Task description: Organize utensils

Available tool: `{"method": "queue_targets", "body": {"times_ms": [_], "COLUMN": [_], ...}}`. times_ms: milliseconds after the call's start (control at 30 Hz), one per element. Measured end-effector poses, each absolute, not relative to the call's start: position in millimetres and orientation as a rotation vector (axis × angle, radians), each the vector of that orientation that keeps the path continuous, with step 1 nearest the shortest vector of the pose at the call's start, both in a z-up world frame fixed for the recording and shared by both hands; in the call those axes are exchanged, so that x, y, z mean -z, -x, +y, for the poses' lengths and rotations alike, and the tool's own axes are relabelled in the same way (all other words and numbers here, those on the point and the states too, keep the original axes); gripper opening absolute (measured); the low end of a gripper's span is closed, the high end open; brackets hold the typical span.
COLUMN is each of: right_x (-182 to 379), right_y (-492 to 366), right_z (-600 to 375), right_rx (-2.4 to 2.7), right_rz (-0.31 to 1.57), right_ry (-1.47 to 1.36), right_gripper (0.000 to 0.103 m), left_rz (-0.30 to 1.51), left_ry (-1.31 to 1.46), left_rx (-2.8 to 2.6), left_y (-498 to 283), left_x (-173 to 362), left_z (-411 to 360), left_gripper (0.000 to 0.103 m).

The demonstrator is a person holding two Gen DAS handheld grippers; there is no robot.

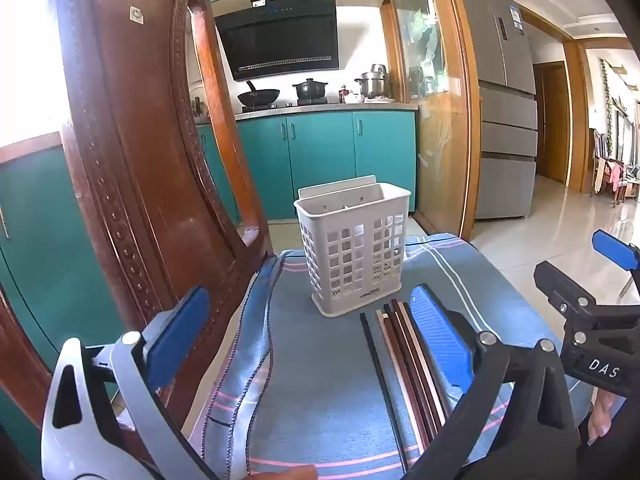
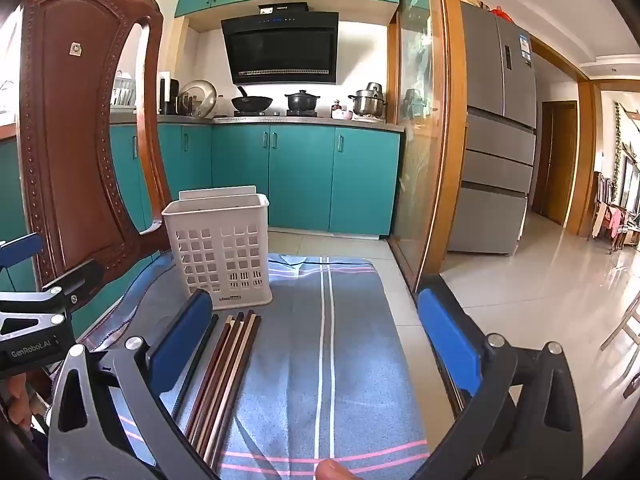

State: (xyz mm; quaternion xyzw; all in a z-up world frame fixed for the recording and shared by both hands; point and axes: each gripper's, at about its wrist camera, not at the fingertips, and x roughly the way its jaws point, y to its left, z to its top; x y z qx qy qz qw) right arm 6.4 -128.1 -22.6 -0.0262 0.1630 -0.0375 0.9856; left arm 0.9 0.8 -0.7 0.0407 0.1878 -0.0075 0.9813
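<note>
A white perforated utensil basket [image 1: 354, 248] stands upright on a blue striped towel [image 1: 320, 380]; it also shows in the right wrist view [image 2: 220, 252]. Several chopsticks [image 1: 404, 364], dark brown, cream and black, lie side by side on the towel in front of it, and show in the right wrist view [image 2: 224, 376]. My left gripper [image 1: 308, 332] is open and empty above the towel, its right finger beside the chopsticks. My right gripper [image 2: 316, 336] is open and empty, its left finger beside the chopsticks.
A carved wooden chair back [image 1: 132, 168] rises close on the left. The towel [image 2: 340, 360] covers a small surface with a drop to tiled floor [image 2: 540, 300] on the right. Teal kitchen cabinets [image 2: 300, 176] and a fridge [image 2: 496, 140] stand behind.
</note>
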Motion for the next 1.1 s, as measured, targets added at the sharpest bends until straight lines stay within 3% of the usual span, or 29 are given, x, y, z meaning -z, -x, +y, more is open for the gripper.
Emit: {"method": "queue_targets", "body": {"times_ms": [1100], "right_x": [21.6], "right_y": [-1.9], "right_z": [-128.2], "right_rx": [0.073], "right_rz": [0.312], "right_ry": [0.059], "right_gripper": [0.101], "left_rz": [0.362], "left_ry": [-0.094], "left_rx": [0.011], "left_y": [4.5], "left_x": [-10.2], "left_z": [-2.1], "left_gripper": [0.100]}}
